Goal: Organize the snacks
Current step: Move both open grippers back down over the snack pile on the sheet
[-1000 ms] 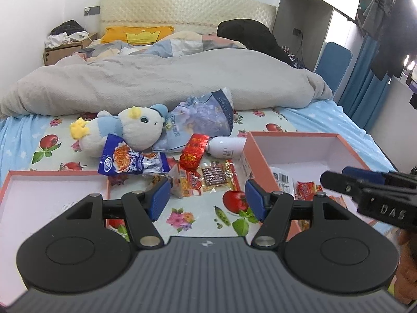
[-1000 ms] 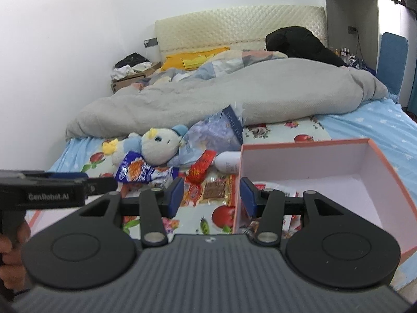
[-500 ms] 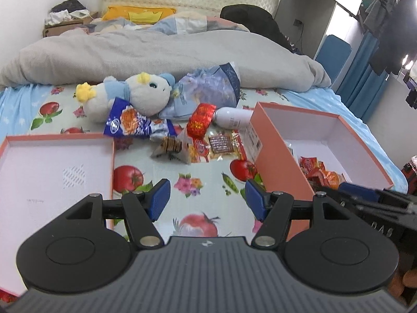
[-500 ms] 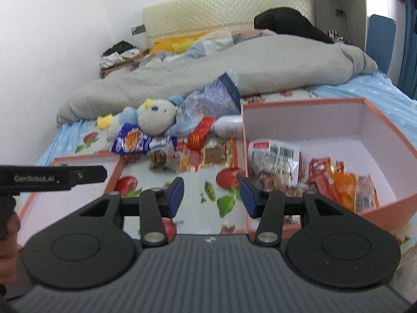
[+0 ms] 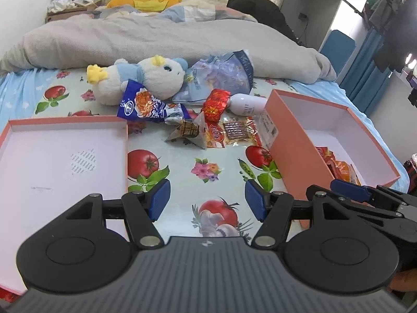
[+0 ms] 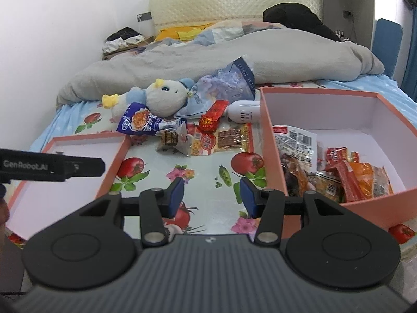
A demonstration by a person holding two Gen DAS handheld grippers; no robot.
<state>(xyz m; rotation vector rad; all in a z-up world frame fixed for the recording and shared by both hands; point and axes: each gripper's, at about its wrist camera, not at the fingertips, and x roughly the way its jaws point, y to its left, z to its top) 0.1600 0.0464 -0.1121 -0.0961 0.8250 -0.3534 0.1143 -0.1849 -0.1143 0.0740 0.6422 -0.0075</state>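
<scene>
I hold a gripper in each hand above a bed (image 5: 216, 172) spread with a fruit-and-flower sheet. My left gripper (image 5: 207, 200) has its jaws spread wide, with nothing between them. My right gripper (image 6: 211, 197) has its jaws parted somewhat less, also holding and touching nothing.

The loose snacks (image 5: 208, 127) lie in a small heap straight ahead of both pairs of jaws, toward the middle of the bed, well apart from them across bare sheet. The heap includes a blue packet (image 5: 142, 105), a red packet (image 5: 215, 102), a clear wrapped square (image 5: 188, 129) and flat packets (image 5: 235, 130) side by side. The red packet's long axis runs away from me; the blue packet lies crosswise.

A deep box (image 6: 325, 104) at the bed's right edge already holds several snacks (image 6: 336, 169). A shallow lid (image 5: 62, 156) lies empty at the left edge. A plush toy (image 5: 146, 78), a white bottle (image 5: 247, 104) and a tissue pack (image 5: 224, 73) sit just behind the heap.

I judge the heap about equally reachable by either hand, while my right hand is nearer the box.
</scene>
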